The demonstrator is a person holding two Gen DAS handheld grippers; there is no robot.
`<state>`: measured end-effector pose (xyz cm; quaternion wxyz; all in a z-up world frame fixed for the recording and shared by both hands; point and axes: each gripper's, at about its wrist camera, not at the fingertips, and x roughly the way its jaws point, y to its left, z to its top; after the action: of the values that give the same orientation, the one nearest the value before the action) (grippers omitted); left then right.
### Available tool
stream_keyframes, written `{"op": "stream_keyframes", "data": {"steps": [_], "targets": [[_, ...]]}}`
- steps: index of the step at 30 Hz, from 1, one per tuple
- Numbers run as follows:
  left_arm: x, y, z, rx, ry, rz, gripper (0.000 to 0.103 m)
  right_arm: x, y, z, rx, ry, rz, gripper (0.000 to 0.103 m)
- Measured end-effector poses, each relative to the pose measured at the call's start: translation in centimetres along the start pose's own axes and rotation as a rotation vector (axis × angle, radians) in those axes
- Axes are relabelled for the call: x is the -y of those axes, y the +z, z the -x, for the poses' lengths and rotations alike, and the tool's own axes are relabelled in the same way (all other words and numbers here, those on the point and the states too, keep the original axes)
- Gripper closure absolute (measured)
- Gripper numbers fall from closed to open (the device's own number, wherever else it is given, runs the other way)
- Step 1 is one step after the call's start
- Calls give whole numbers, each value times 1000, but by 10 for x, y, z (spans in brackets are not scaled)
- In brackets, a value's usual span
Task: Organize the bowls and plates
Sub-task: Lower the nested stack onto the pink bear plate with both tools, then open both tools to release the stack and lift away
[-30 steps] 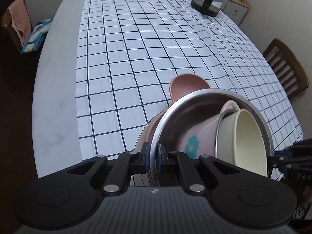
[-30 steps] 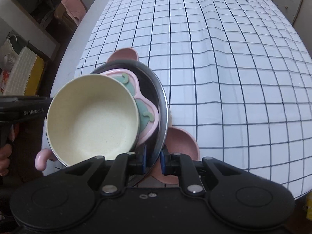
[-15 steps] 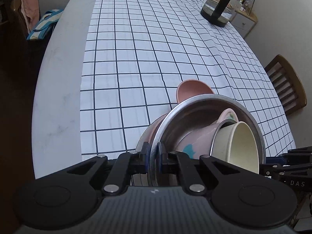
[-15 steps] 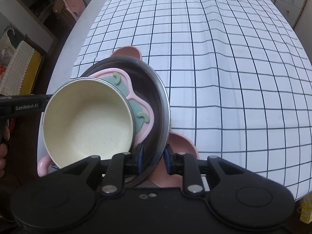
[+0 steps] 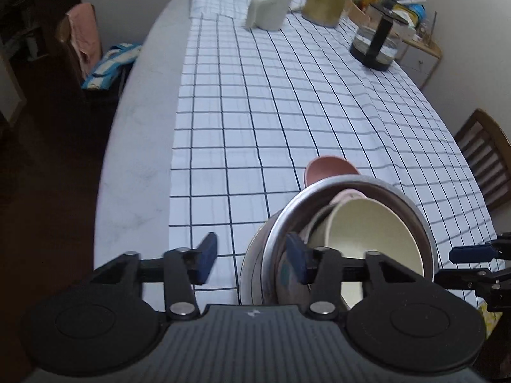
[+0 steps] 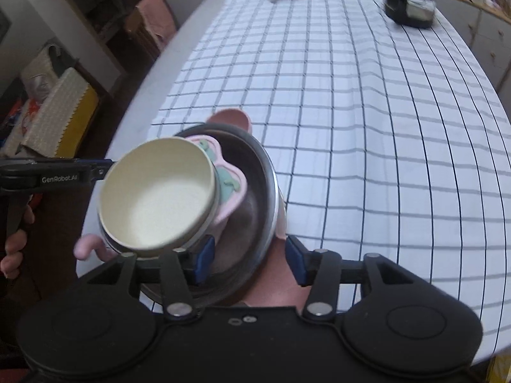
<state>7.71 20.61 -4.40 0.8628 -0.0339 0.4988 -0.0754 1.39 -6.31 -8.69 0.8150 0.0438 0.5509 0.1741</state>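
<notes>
A steel bowl [image 5: 348,182] sits on the checked cloth near the table's front edge. It rests on a pink dish [image 5: 329,167] that pokes out behind it. Inside it a pink dish with teal shapes [image 6: 230,188] leans, and a cream bowl [image 6: 156,191] lies tilted on top. My left gripper [image 5: 251,260] straddles the steel bowl's left rim; its jaws are opening, one pad outside and one inside, with neither pressing. My right gripper [image 6: 249,263] straddles the opposite rim of the steel bowl [image 6: 255,198], its jaws also opening and off the metal.
At the table's far end stand a white jug [image 5: 268,8], a brass kettle [image 5: 325,0] and a glass coffee pot [image 5: 375,44]. A wooden chair [image 5: 485,159] is on the right, another with a pink cloth [image 5: 80,38] on the left. A person's hand [image 6: 14,249] holds the left tool.
Both grippers were shut on the steel bowl's rim and have let go, jaws spreading. The left gripper has drawn back and up, so more of the table shows.
</notes>
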Motion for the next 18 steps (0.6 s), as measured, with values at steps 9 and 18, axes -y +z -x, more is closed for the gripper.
{"op": "stream_keyframes", "data": {"steps": [9,18], "targets": [[20,-11,36,88,91,72,45,8,-2,24,71,84,118,38],[59,-34,69,153,147,121,36,18,-7,47,123,172,225,30]]}}
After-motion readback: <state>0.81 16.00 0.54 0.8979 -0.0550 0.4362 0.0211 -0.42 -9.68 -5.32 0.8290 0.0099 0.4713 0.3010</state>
